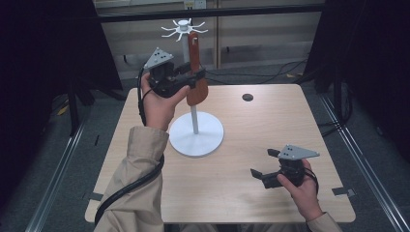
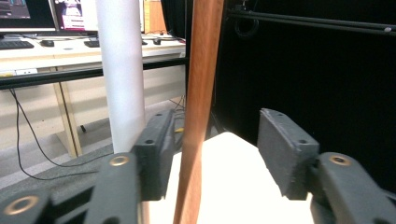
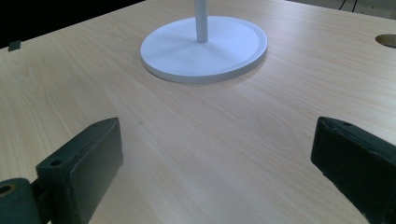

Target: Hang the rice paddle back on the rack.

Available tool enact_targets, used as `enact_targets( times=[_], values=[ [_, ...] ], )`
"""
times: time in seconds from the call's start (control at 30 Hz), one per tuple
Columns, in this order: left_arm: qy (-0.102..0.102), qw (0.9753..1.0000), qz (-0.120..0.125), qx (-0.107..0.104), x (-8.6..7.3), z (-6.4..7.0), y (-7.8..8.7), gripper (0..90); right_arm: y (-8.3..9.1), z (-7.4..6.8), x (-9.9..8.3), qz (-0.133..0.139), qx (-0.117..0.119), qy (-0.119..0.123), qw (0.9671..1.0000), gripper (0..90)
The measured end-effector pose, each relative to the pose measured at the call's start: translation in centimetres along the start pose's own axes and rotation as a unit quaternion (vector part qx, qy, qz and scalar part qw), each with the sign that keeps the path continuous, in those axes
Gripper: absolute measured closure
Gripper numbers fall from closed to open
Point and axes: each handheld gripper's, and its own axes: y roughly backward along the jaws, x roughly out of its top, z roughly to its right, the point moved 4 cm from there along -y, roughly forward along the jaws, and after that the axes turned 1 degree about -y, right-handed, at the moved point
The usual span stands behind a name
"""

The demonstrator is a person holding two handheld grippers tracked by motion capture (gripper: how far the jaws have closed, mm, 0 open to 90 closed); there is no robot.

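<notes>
a: pale wood table (image 1: 232,193) fills the middle of the high view, with dark curtains at both edges and a cabled floor along the top. what stands on it?

b: a white stand (image 1: 196,134), round base at centre frame, thin pole rising to a ring of hooks at the top centre. a brown wooden spatula (image 1: 196,72) hangs from one hook, blade down, just beside the pole.

a: where are the grippers?

b: the left gripper (image 1: 193,77) is raised at upper centre-left, its jaws to either side of the spatula's lower handle. in the left gripper view the handle (image 2: 198,112) runs top to bottom, lying against the left jaw, while the right jaw stands clear of it with a gap. so the jaws are spread, not yet pinching.

a: and the other one?

b: the right gripper (image 1: 265,166) rests low at the lower right of the high view, well apart from the stand. its own view shows both jaws wide open over bare table (image 3: 210,140), the stand's base (image 3: 204,49) farther off at the top.

a: what could go wrong from here?

b: as i judge it, closing off-centre could push the spatula sideways so it swings on its hook. lifting at an angle could catch the handle's hole on the hook and tip the stand, since nothing steadies the base. a light pinch on smooth wood could also let it slip through.
</notes>
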Motion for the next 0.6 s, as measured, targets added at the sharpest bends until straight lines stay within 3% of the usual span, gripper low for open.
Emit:
enact_targets(
  times=[0.1, 0.2, 0.27, 0.33, 0.6],
  values=[
    [0.008, 0.9999, 0.002, 0.006, -0.7, 0.0, 0.5, 37.4, 0.0, 0.1, 0.1, 0.002, 0.0, 0.001, 1.0, 2.0],
    [-0.003, 1.0, 0.001, 0.005, -1.6, 0.0, 0.9, 33.3, 0.0, 0.0, 0.2, 0.002, -0.001, 0.002, 1.0, 2.0],
    [-0.001, 1.0, -0.001, 0.007, -2.1, 0.0, 1.3, 30.7, 0.0, 0.0, 0.2, 0.002, 0.0, 0.002, 1.0, 1.9],
    [-0.007, 0.9999, 0.001, 0.008, -2.8, 0.1, 1.7, 29.7, -0.1, -0.1, 0.2, 0.001, 0.003, 0.004, 1.0, 2.0],
    [0.001, 0.9998, -0.008, 0.016, -5.6, 0.2, 2.9, 23.2, -0.2, -0.2, 0.3, 0.0, 0.003, 0.008, 1.0, 1.9]
  ],
)
